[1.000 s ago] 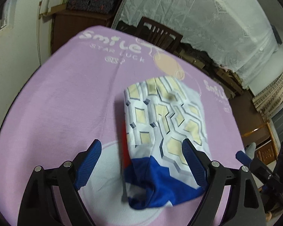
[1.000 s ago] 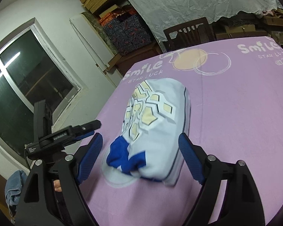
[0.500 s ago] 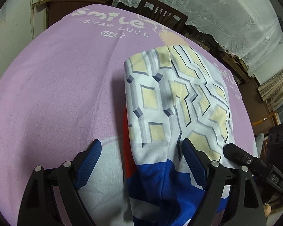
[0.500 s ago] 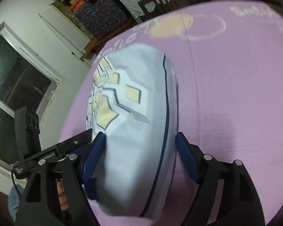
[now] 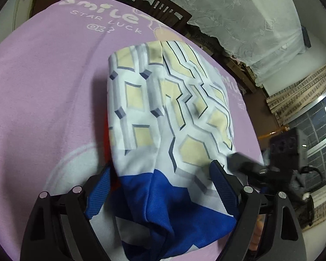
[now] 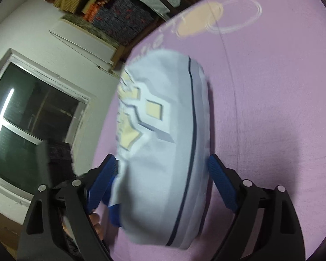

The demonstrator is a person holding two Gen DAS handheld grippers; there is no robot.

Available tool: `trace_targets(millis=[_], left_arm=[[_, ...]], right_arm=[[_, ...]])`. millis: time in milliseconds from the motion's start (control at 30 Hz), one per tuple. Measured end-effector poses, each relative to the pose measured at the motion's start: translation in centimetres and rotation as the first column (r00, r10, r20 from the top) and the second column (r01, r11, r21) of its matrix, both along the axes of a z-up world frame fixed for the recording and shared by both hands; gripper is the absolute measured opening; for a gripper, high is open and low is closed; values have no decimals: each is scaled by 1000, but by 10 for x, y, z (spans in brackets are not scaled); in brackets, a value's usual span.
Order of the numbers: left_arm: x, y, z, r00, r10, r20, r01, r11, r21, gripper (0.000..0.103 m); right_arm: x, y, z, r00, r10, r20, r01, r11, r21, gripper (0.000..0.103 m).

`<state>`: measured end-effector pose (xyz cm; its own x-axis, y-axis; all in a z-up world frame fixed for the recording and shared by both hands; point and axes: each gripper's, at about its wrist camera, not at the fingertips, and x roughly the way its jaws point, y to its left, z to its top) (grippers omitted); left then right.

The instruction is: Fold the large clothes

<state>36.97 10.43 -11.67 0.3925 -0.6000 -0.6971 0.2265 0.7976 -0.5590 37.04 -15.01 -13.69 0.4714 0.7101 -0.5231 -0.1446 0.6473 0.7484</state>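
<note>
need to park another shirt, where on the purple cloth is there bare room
Bare purple cloth lies wide between the folded garment and the "Smile" lettering. In the right wrist view, bare cloth also borders the garment's other side. The near end is crowded: left gripper and right gripper straddle it.

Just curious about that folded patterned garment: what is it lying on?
The garment lies on a purple cloth printed with "Smile Star Luck". A strip of red shows at its left edge, underneath. What the cloth itself covers cannot be seen.

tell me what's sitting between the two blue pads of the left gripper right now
The folded garment: its blue end fills the gap between the pads of the left gripper, over the purple tablecloth. The left wrist view shows it.
</note>
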Motion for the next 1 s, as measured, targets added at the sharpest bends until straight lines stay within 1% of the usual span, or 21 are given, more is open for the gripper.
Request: trace_targets(millis=[33,67,100,133,167,233,267,300,333,367,433,600,700,767,833,900,1000], left_arm=[[0,-2,-1,1000,-6,7,6,1000,-11,87],[-1,-2,-2,1000,-13,8,13,999,-29,82],[-1,-3,-5,1000,-22,0,21,998,-57,79],[-1,-4,-6,1000,-16,-3,16,997,-71,76],[-1,-3,-6,1000,-14,0,14,997,-74,71],[-1,-1,-7,1000,-11,-1,11,996,-93,64],[-2,-1,-7,1000,-10,-1,10,995,-98,62],[-2,-2,-7,1000,-16,1,16,995,-102,61],[-3,-4,-7,1000,-20,7,21,995,-98,60],[-5,-8,-5,999,-25,23,26,996,-80,59],[-10,-14,0,998,-30,55,33,998,-49,57],[-23,-12,10,996,-48,74,54,996,-74,55],[-38,-23,25,993,-65,101,72,996,-60,53],[-56,-40,38,986,-91,140,94,995,-18,52],[-73,-60,49,980,-112,164,113,994,3,52],[-89,-77,57,973,-140,182,142,990,5,52],[-116,-113,73,955,-210,210,217,976,-10,52]], right_arm=[[3,3,-4,1000,8,-12,-8,1000,1,86],[8,8,-11,999,23,-33,-23,1000,8,86],[9,9,-11,1000,22,-18,-22,999,27,91],[10,12,-11,1000,20,-10,-20,999,26,93],[13,15,-9,1000,19,-4,-19,1000,15,93],[16,22,-6,1000,5,11,-5,1000,-13,93],[17,24,-6,1000,0,17,0,1000,-16,91],[17,25,-6,1000,-7,28,8,1000,-16,86],[15,24,-7,999,-16,35,17,1000,-15,78],[14,22,-9,999,-23,39,23,1000,-3,77],[10,19,-12,999,-22,44,21,999,24,69],[7,11,-9,999,-3,45,0,998,64,62],[-2,8,0,999,3,54,-7,997,80,59],[-15,-3,4,998,-2,56,-4,995,102,59],[-29,-15,9,998,-14,55,8,994,113,59],[-47,-28,17,997,-36,61,29,993,110,59],[-82,-57,32,993,-85,77,76,991,107,59]])
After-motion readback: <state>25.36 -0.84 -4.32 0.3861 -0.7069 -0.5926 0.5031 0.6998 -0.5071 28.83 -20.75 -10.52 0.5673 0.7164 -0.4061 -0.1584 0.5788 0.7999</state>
